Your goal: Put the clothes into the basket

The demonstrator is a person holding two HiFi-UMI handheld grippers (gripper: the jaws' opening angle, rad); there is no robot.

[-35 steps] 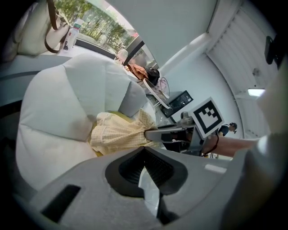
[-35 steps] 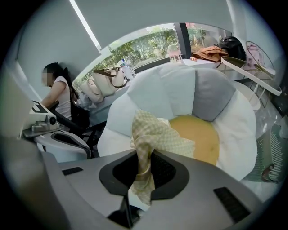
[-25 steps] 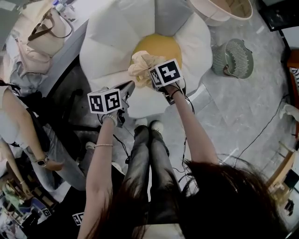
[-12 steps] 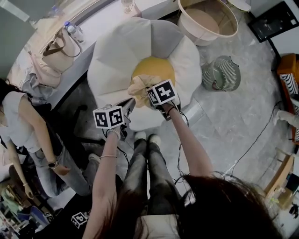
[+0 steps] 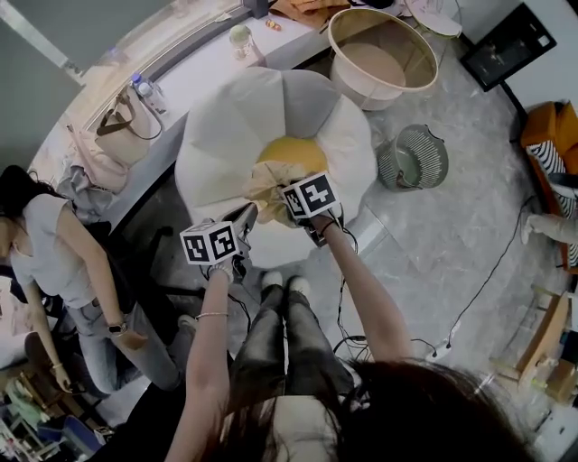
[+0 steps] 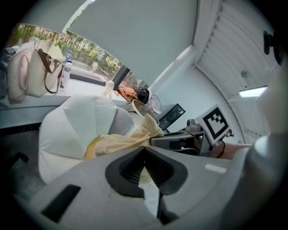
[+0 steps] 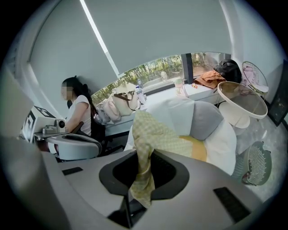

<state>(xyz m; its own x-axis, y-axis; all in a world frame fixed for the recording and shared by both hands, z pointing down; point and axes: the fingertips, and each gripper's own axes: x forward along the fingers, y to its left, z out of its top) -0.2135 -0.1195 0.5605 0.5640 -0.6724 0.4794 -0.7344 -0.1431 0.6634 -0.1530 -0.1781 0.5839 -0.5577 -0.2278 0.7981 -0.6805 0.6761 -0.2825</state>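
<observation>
A yellow checked cloth (image 5: 266, 180) hangs bunched above the yellow centre of a white flower-shaped cushion (image 5: 226, 135). My right gripper (image 5: 282, 210) is shut on it; in the right gripper view the cloth (image 7: 155, 134) runs down through the closed jaws (image 7: 143, 157). My left gripper (image 5: 248, 215) sits just left of it, with its jaws (image 6: 145, 150) closed on the cloth's edge (image 6: 121, 143). The right gripper (image 6: 173, 140) shows close beside it. A large round beige basket (image 5: 357, 27) stands beyond the cushion, seen also in the right gripper view (image 7: 240, 96).
A striped bin (image 5: 411, 158) stands on the floor right of the cushion. A person (image 5: 54, 253) sits at the left. Bags (image 5: 126, 126) and a bottle (image 5: 144, 90) rest on the window ledge. Cables (image 5: 488, 280) trail across the tiled floor.
Both grippers have risen together with the cloth, lifting it higher off the cushion's yellow centre. More of the basket has come into the head view.
</observation>
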